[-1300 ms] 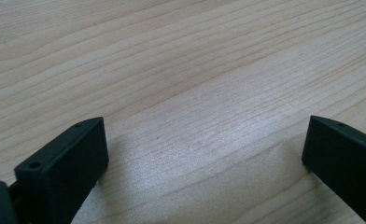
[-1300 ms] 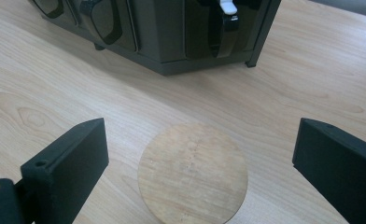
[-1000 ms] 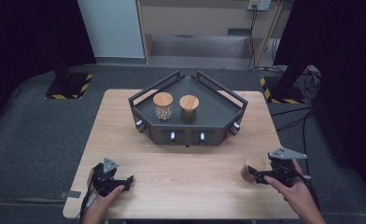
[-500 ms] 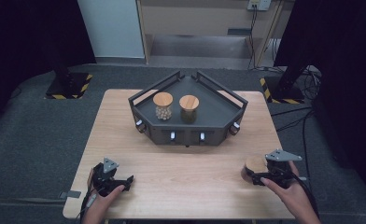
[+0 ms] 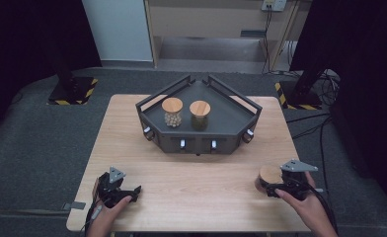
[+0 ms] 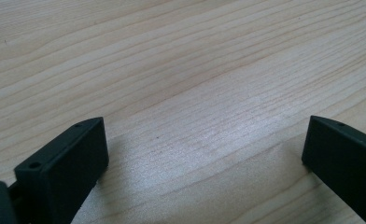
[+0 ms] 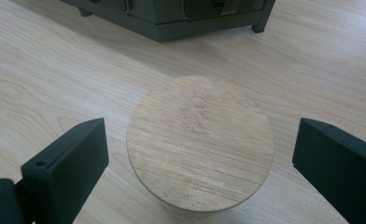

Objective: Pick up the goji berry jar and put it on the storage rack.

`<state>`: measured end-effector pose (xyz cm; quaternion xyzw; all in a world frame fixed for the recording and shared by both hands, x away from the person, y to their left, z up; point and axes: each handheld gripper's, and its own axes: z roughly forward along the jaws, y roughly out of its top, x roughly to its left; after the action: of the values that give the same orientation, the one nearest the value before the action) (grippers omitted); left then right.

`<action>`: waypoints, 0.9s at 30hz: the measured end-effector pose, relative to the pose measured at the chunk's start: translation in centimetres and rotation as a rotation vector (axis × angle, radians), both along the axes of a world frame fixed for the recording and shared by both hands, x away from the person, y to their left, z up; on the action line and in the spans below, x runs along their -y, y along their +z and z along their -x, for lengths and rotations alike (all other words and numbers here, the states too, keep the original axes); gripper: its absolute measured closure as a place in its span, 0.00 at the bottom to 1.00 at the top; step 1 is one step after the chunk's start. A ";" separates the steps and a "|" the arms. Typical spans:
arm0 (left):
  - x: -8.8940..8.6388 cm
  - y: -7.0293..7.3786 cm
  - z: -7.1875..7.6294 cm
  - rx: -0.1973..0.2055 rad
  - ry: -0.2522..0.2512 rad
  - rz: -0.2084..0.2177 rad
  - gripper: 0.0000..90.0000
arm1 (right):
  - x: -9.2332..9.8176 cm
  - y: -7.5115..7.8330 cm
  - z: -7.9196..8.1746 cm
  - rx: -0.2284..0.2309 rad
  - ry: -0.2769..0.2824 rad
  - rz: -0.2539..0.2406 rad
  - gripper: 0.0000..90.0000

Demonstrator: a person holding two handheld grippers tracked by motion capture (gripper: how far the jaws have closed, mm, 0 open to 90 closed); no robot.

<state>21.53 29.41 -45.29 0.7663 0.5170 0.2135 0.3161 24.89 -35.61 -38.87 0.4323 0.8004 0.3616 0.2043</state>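
Pale wood grain covers the rectangular table [image 5: 191, 168], which stands on dark grey carpet with a light panel and black-and-yellow striped bases behind it. At the far middle of the table sits a dark grey, wedge-shaped metal tray [image 5: 231, 116] with raised rails and small knobs along its front. Two glass jars stand in it side by side: one with a round wooden lid and pale round contents [image 5: 172, 112], and one with a round wooden lid and dark contents [image 5: 199, 114].

Near the table's front right corner, the right gripper [image 7: 197, 158] is held low with its jaws spread wide on either side of a round, light bamboo lid [image 7: 200, 142]. A clear gap shows on both sides, so the pads do not press on it. Whether this lid tops a third jar is hard to tell from these angles. In the high view the same lid [image 5: 269, 176] lies just left of the hand.

At the front left corner, the left gripper [image 6: 204, 154] rests close to the bare wood, jaws wide apart and holding nothing.
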 end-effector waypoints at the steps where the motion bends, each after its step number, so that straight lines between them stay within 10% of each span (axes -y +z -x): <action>1: 0.0 0.0 0.0 0.000 0.000 0.000 0.00 | 0.0 -0.1 0.0 0.000 -0.001 0.001 0.04; 27: 0.0 0.0 0.0 0.000 0.000 0.000 0.00 | -0.3 -2.0 -0.9 -0.056 -0.021 0.002 0.07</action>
<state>21.53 29.41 -45.30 0.7662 0.5170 0.2135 0.3162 25.79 -35.29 -40.88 0.4506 0.8015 0.3462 0.1860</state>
